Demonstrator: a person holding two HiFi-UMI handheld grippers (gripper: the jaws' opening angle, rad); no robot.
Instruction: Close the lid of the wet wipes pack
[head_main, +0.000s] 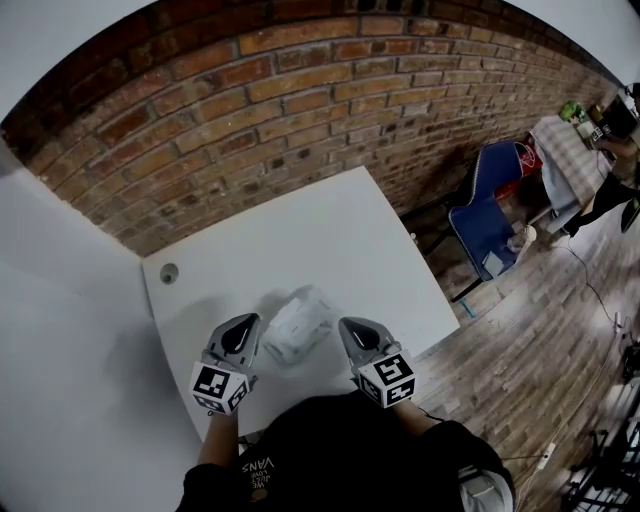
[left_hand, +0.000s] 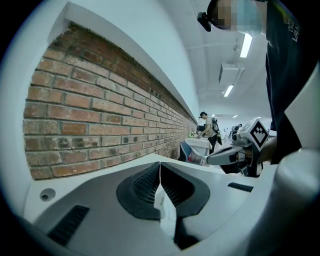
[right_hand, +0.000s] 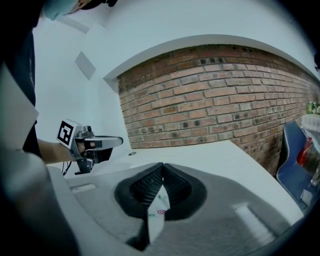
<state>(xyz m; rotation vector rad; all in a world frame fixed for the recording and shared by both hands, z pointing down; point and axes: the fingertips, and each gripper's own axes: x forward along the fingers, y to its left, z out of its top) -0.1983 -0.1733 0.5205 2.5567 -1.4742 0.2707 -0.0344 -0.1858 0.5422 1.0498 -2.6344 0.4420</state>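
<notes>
The wet wipes pack (head_main: 298, 328) lies white and crumpled on the white table (head_main: 300, 230), between my two grippers. Whether its lid is up or down cannot be made out. My left gripper (head_main: 246, 330) is at the pack's left end, shut, with a white sliver of the pack (left_hand: 161, 201) pinched between its jaws (left_hand: 160, 172). On the opposite end my right gripper (head_main: 352, 330) is also shut, and a printed white edge of the pack (right_hand: 157, 210) sticks out from its jaws (right_hand: 162, 172). Each gripper shows in the other's view: the right gripper (left_hand: 234, 153), the left gripper (right_hand: 96, 143).
A brick wall (head_main: 250, 110) runs behind the table. A round cable hole (head_main: 168, 271) sits at the table's far left corner. To the right, on the wooden floor, stands a blue chair (head_main: 490, 215). A person (left_hand: 207, 126) stands far off.
</notes>
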